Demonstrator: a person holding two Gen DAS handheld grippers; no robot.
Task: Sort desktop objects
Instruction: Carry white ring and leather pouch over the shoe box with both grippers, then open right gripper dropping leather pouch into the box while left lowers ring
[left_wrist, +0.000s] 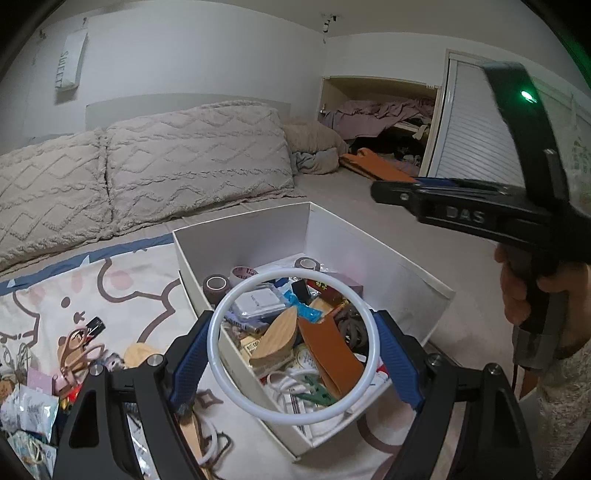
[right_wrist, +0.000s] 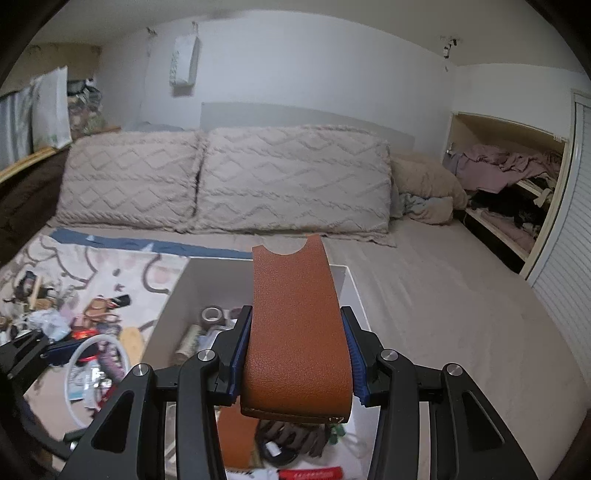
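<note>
Left gripper (left_wrist: 295, 345): we are clamping a white ring (left_wrist: 293, 345) above the white box's (left_wrist: 424, 291) near edge, while our right gripper (right_wrist: 295, 354) is pinching a brown leather case (right_wrist: 297, 332), long axis forward, over that box.

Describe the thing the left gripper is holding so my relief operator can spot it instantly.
Find the white box on the bed, full of small clutter. In front of its near corner, the left gripper clamps a thin white ring between blue pads. It is the only large hollow hoop; you see the box's contents through it.
</note>
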